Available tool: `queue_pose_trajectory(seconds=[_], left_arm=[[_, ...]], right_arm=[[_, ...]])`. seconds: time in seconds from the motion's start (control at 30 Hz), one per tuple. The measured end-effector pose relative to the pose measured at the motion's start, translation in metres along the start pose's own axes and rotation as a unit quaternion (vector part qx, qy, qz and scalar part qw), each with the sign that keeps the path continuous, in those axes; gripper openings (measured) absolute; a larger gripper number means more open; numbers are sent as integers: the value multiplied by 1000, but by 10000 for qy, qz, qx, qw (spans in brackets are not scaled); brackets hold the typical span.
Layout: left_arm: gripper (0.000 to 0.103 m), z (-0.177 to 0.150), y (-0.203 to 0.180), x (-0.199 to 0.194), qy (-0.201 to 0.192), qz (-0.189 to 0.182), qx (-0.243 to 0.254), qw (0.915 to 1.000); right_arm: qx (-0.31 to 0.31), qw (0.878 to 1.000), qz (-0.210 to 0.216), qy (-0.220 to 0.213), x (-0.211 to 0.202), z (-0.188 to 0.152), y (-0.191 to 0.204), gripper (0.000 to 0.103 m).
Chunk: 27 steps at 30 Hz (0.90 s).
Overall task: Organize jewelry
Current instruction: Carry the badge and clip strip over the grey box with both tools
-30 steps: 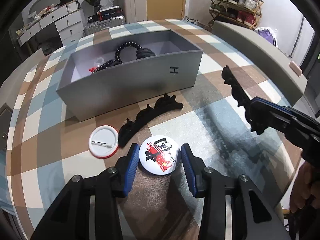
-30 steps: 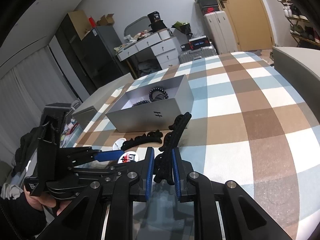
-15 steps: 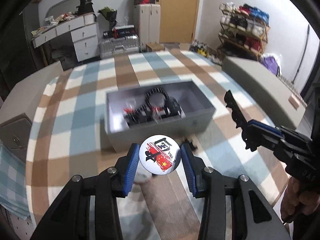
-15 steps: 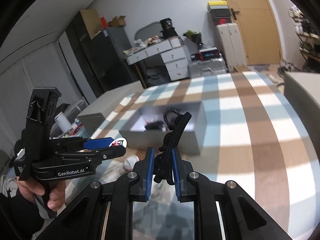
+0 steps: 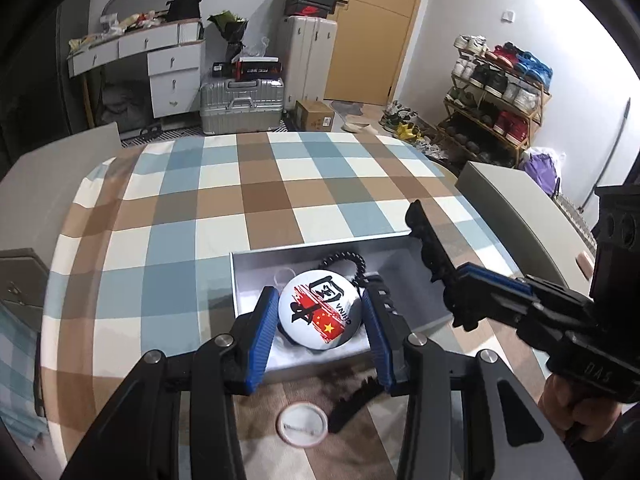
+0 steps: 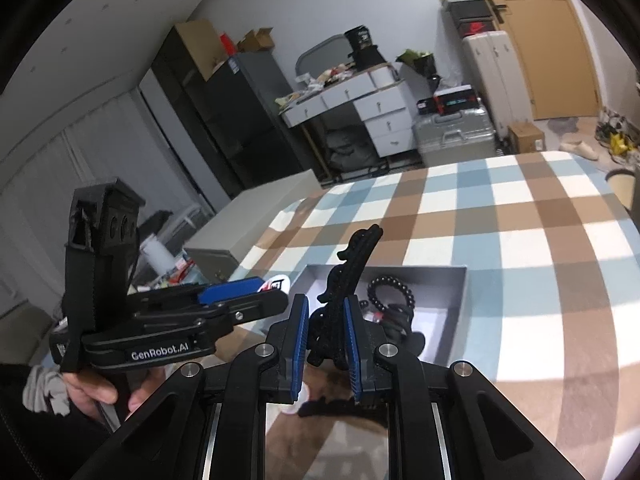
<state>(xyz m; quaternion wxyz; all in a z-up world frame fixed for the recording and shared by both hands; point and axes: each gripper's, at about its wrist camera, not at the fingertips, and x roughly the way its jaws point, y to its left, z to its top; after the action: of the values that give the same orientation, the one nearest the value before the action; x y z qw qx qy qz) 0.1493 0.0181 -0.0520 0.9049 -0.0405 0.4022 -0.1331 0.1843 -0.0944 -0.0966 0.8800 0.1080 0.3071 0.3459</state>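
The left gripper point(image 5: 320, 316) was clamped on a round printed badge point(image 5: 318, 311), held above the near part of the open grey box point(image 5: 256, 258). The right gripper point(image 6: 326, 332) was closed tight on a black hair clip point(image 6: 352, 256), whose long end stood up ahead of its fingers over the same box. A black bead bracelet point(image 6: 390, 290) already lay inside, just beyond both loads. Behind the left gripper, on the checked cloth of the desk point(image 5: 224, 200), a second badge point(image 5: 303, 423) lay face down beside another black clip point(image 5: 352, 402).

To do this step well, I judged each piece should be lowered well inside the box walls before release, one at a time, so the two grippers would not collide. The badge would sit best flat in a bare patch near the front wall, and the clip laid lengthwise beside the beads.
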Motion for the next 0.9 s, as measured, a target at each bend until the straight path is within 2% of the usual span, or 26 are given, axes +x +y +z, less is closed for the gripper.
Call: queue_pose_trajectory(seconds=[0.3,0.5,0.9], left_arm=[[37,4,12,23,215,-155,-189,9995],[37,3,14,30,304,-236,-215,9990],[37,7,9,33,335,-331,-50,9989]], right_arm=[[-112,9990,114,425,38,2,-10,17],[-146,9982,117,572,47,-4,-12,17],[-383,9979,-130,510,49,-3,-1,19]])
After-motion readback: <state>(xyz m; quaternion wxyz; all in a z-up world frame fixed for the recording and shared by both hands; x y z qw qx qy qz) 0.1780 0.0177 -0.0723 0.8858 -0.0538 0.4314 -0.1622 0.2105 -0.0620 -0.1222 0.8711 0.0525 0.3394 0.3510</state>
